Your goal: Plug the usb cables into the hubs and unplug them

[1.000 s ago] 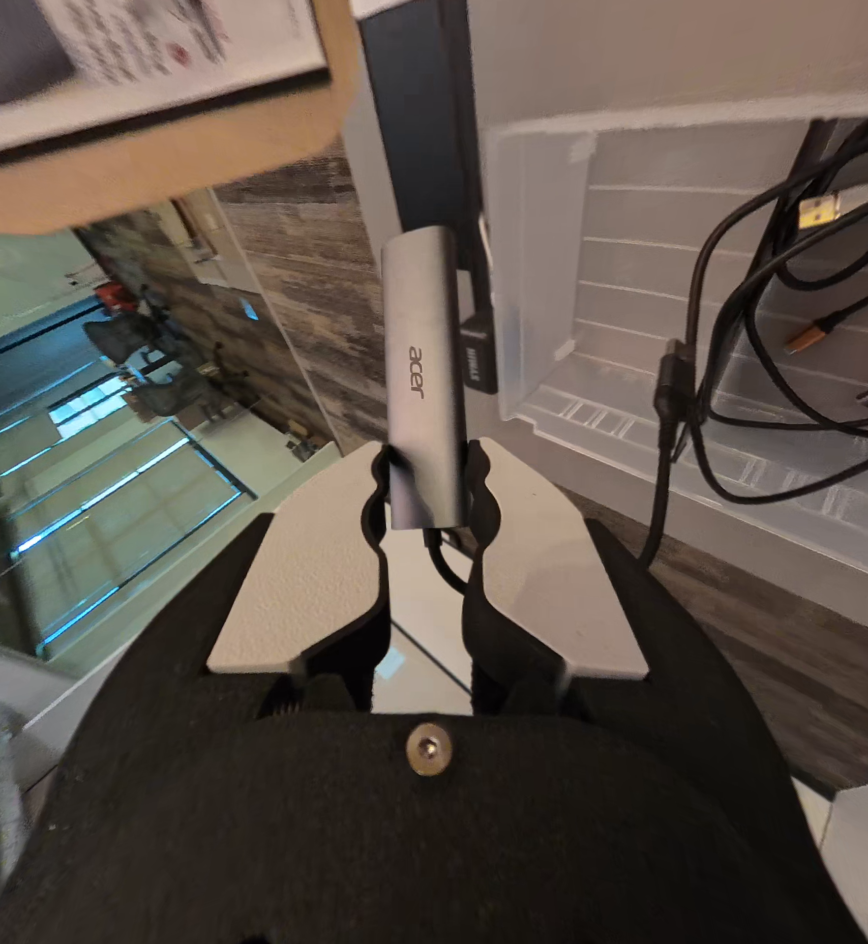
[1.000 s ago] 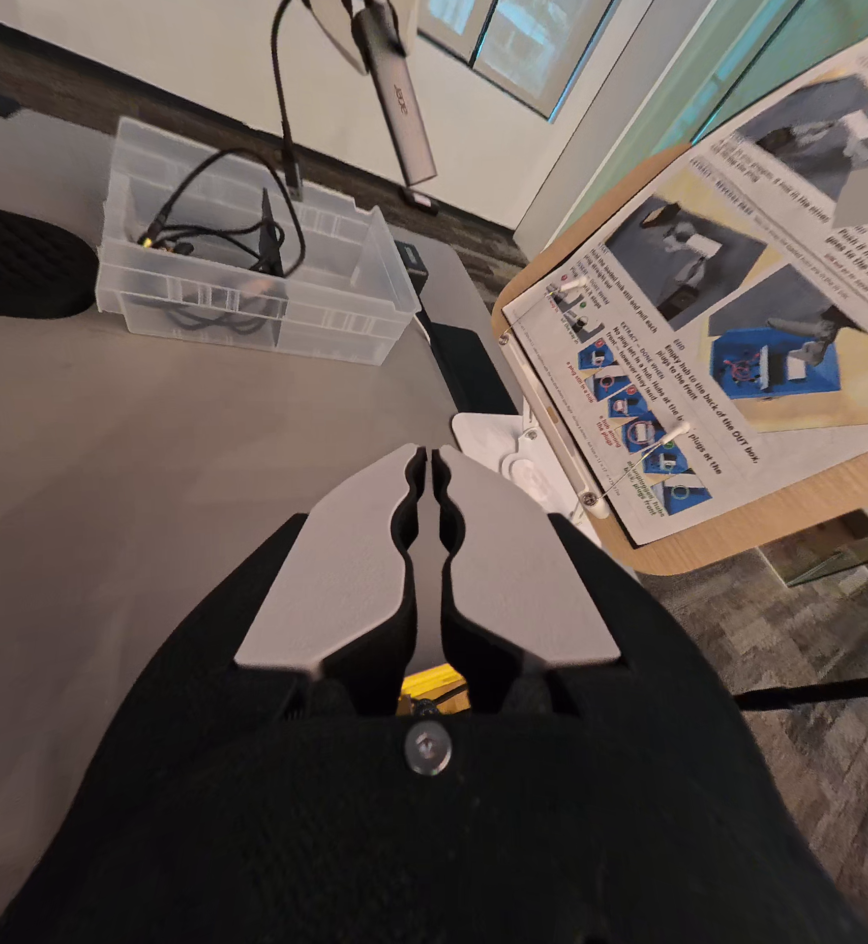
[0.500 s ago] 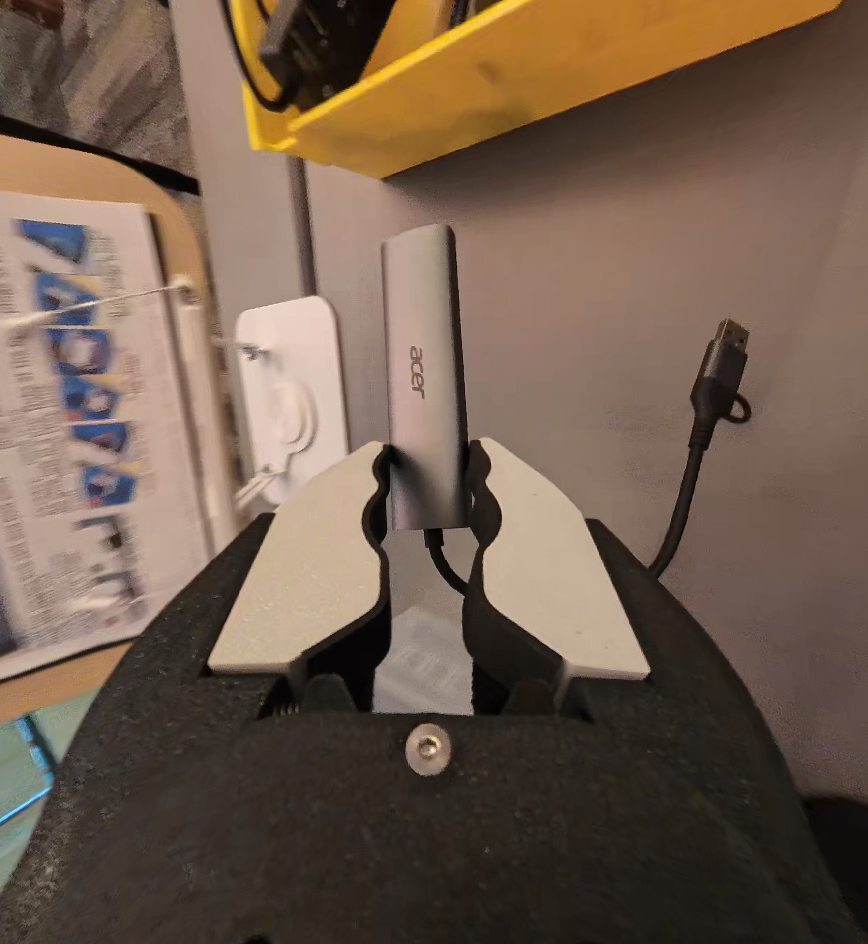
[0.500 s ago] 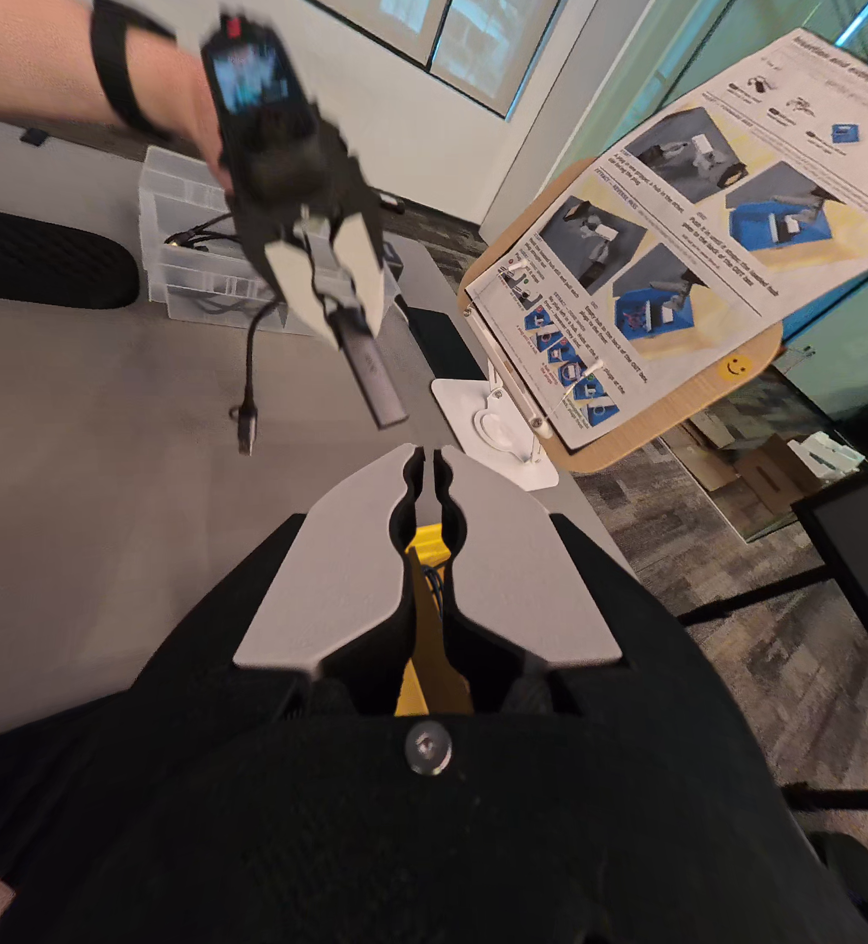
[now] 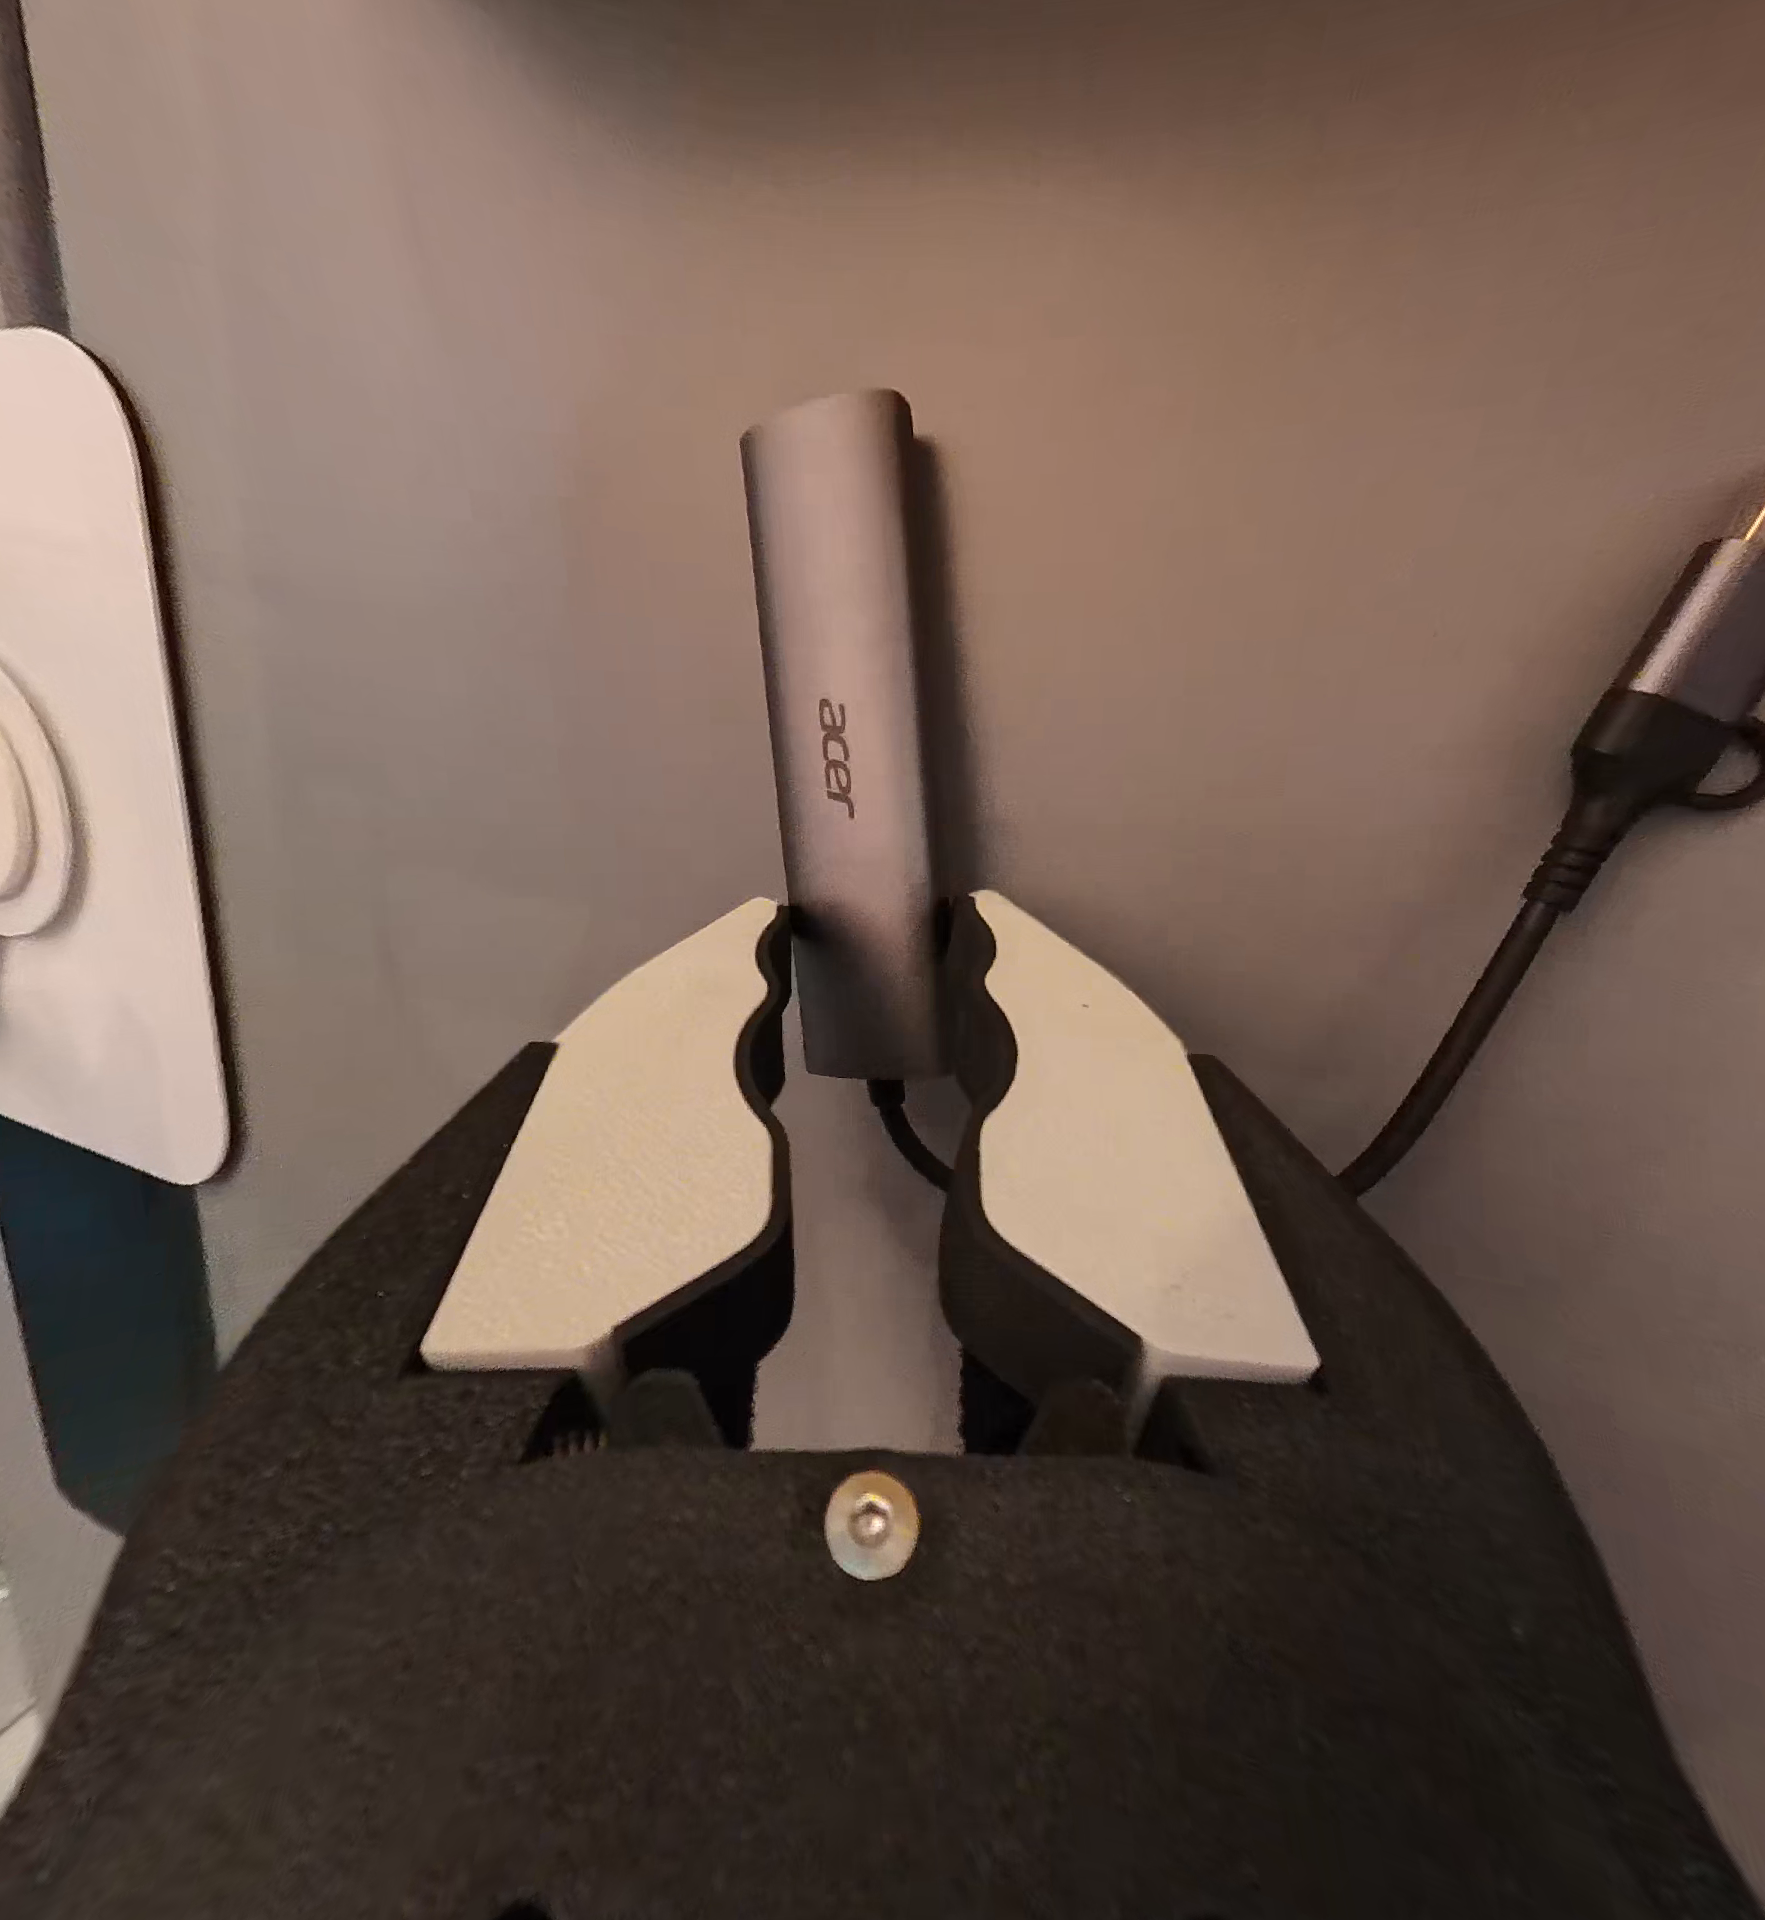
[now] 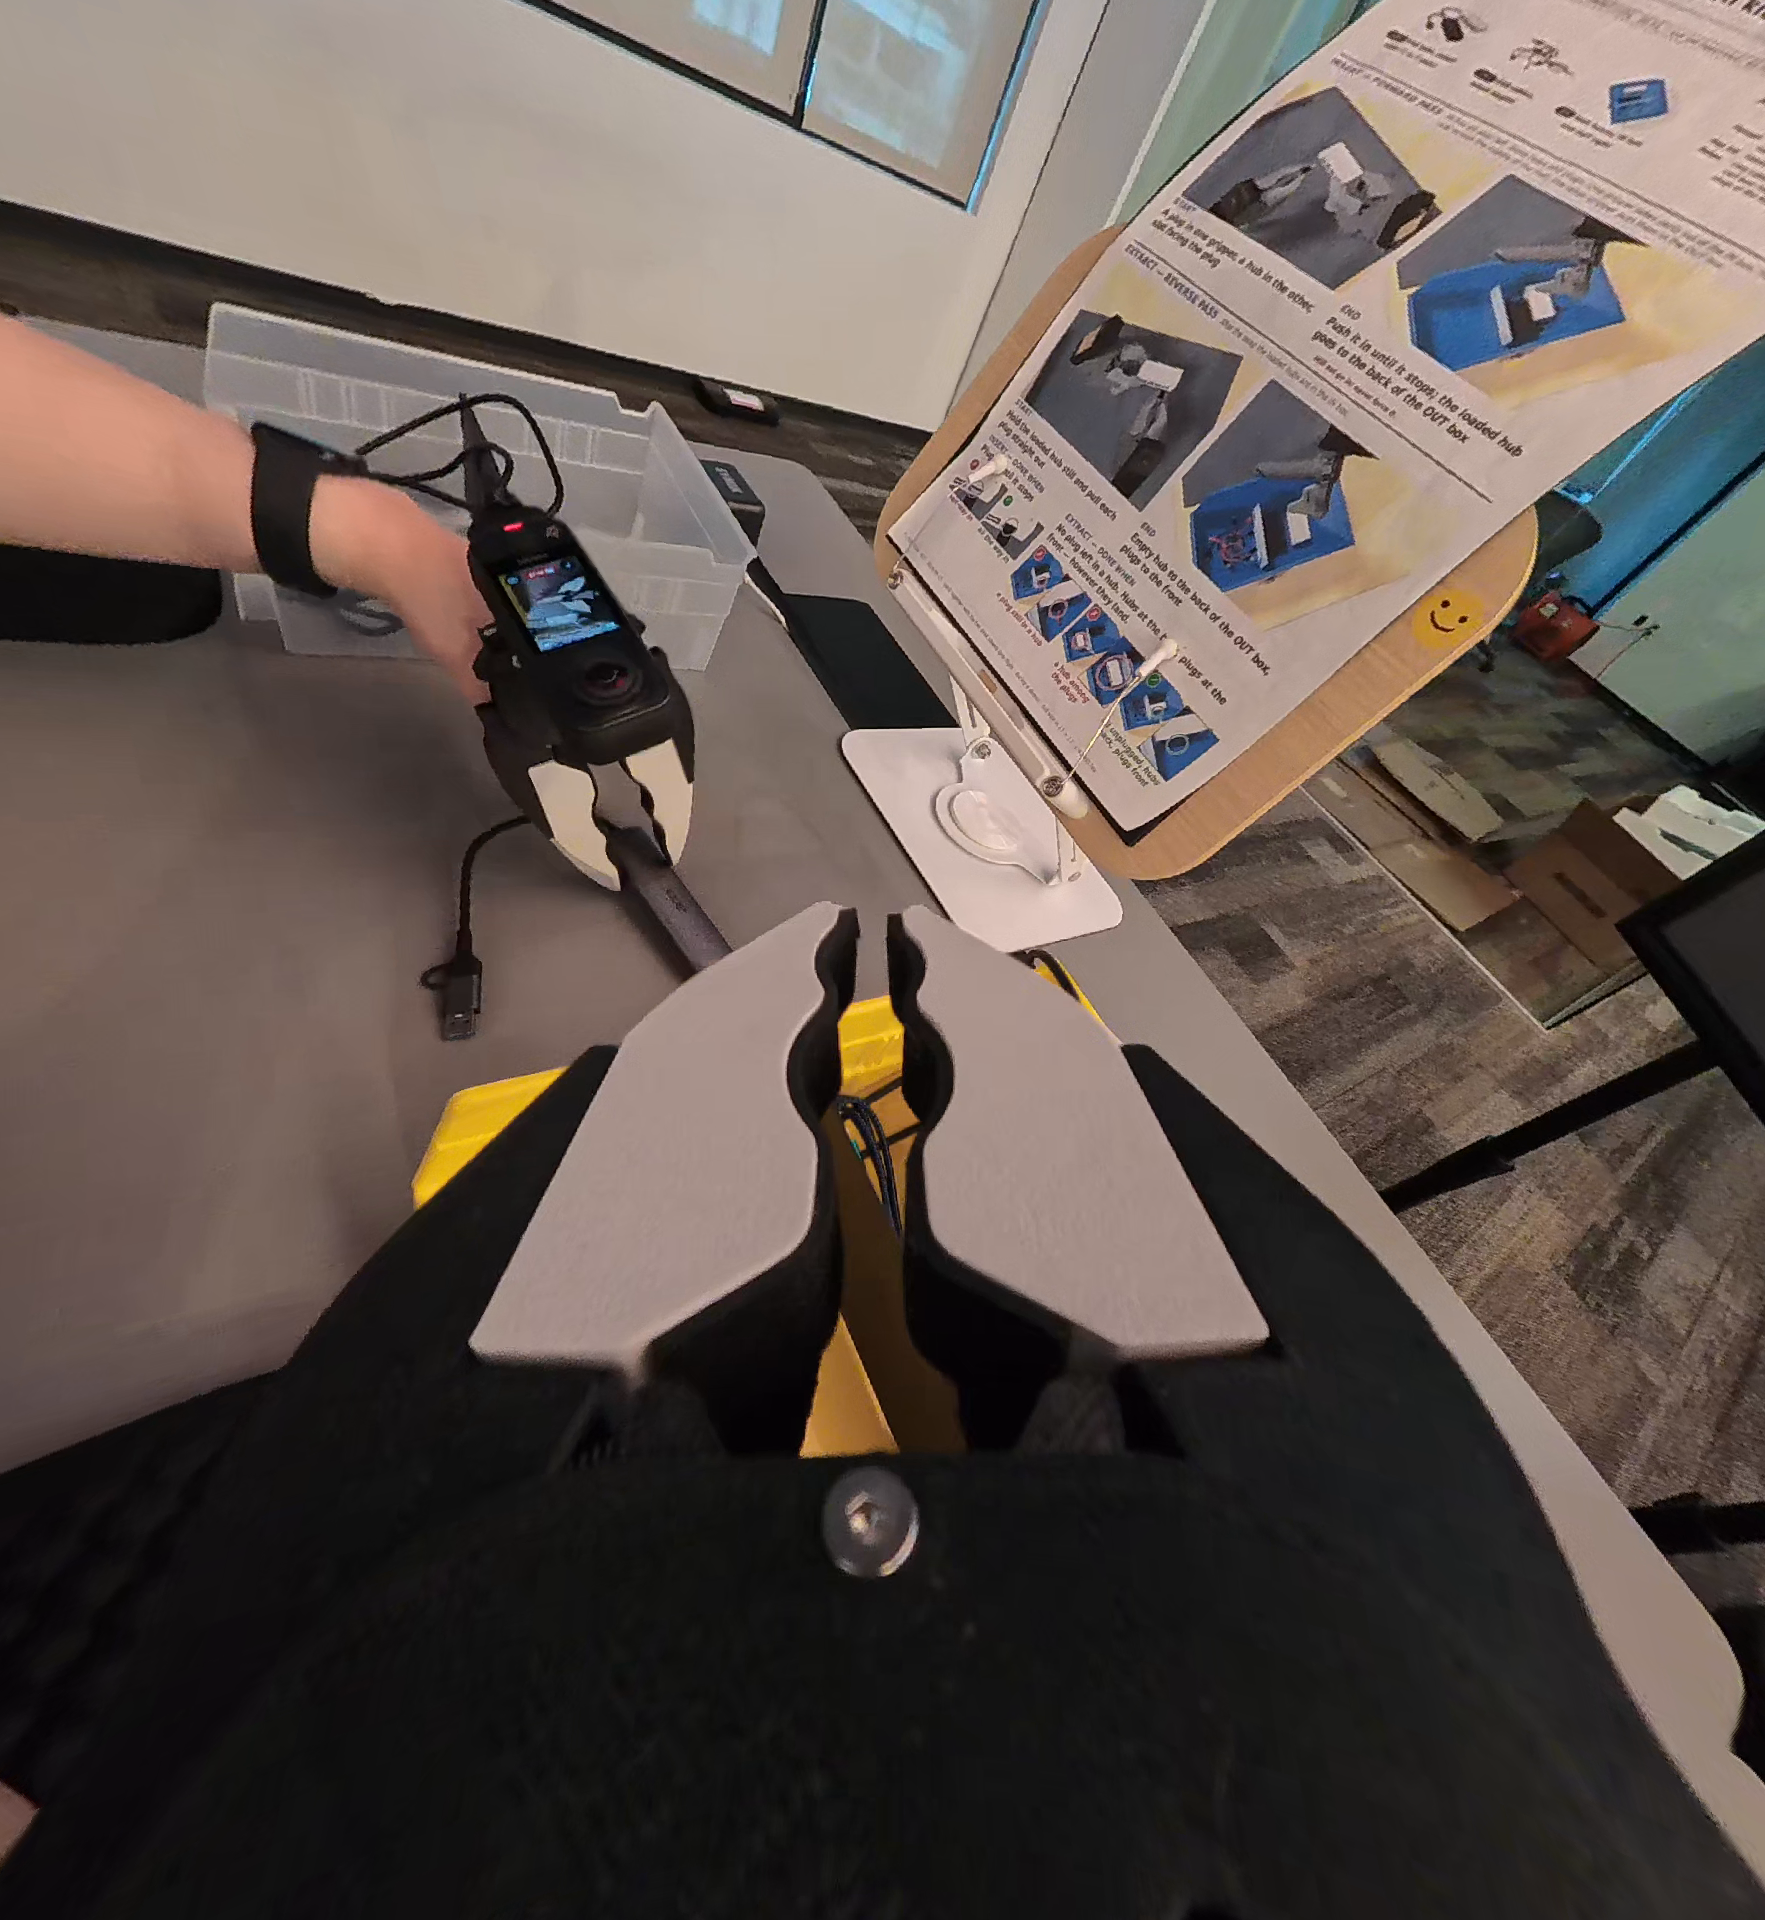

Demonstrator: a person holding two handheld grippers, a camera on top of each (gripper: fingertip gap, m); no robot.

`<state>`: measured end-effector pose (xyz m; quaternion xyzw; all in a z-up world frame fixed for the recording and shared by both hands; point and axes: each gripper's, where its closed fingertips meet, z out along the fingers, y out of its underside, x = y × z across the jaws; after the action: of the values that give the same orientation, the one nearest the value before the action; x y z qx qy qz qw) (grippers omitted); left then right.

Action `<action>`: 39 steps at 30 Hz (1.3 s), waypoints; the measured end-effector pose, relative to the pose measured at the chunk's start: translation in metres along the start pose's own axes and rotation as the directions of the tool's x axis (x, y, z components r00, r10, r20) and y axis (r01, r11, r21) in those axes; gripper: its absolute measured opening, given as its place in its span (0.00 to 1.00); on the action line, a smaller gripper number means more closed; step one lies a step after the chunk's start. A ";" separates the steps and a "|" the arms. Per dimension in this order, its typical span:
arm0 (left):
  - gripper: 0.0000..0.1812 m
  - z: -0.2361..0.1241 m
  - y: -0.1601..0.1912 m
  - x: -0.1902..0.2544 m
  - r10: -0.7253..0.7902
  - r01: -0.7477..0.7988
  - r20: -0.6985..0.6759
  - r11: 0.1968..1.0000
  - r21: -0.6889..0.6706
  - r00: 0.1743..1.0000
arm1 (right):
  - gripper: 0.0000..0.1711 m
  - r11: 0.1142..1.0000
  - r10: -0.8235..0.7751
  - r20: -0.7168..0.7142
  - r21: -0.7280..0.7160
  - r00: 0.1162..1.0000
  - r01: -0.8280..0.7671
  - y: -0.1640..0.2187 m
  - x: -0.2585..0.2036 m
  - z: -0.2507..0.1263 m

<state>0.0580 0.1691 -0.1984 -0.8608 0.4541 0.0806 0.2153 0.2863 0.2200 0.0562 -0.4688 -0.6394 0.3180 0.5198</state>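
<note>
Your left gripper (image 6: 629, 821) holds the hub (image 5: 852, 727) low over the table (image 6: 182, 1039), its plug (image 5: 1709, 613) lying right, stand base (image 5: 57, 748) left, bin (image 6: 587, 488) behind.

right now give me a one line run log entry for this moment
left gripper: shut on slim grey metal usb hub | hub tip at grey table | right gripper: shut, empty, above yellow bin
</note>
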 end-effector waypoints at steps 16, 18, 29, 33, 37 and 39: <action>0.15 -0.233 0.134 -0.012 -0.225 0.239 0.151 0.968 -0.081 0.963 | 0.06 1.000 0.002 0.005 -0.021 1.000 -0.002 0.002 0.001 0.013; 0.16 -0.225 0.182 0.005 -0.291 0.310 0.127 0.936 -0.168 0.948 | 0.06 1.000 -0.005 0.010 -0.027 1.000 0.005 0.001 -0.001 0.016; 0.16 -0.152 0.294 0.026 -0.237 0.278 0.173 0.921 -0.273 0.956 | 0.06 0.995 -0.015 0.029 -0.102 0.999 0.018 0.009 -0.005 0.035; 0.15 -0.128 0.290 0.015 -0.161 0.207 0.211 0.954 -0.217 0.964 | 0.06 0.989 -0.017 0.025 -0.145 1.000 0.020 0.016 -0.004 0.041; 0.12 -0.113 0.277 0.012 -0.079 0.114 0.190 0.977 -0.179 0.979 | 0.06 0.985 -0.023 0.024 -0.171 0.999 0.026 0.019 -0.005 0.045; 0.12 -0.105 0.277 0.015 -0.078 0.105 0.139 0.974 -0.202 0.987 | 0.06 0.984 -0.023 0.026 -0.179 0.999 0.028 0.020 -0.005 0.046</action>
<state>-0.1654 -0.0261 -0.1924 -0.8915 0.3878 0.1739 0.1565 0.2470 0.2261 0.0244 -0.5015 -0.6776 0.2582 0.4719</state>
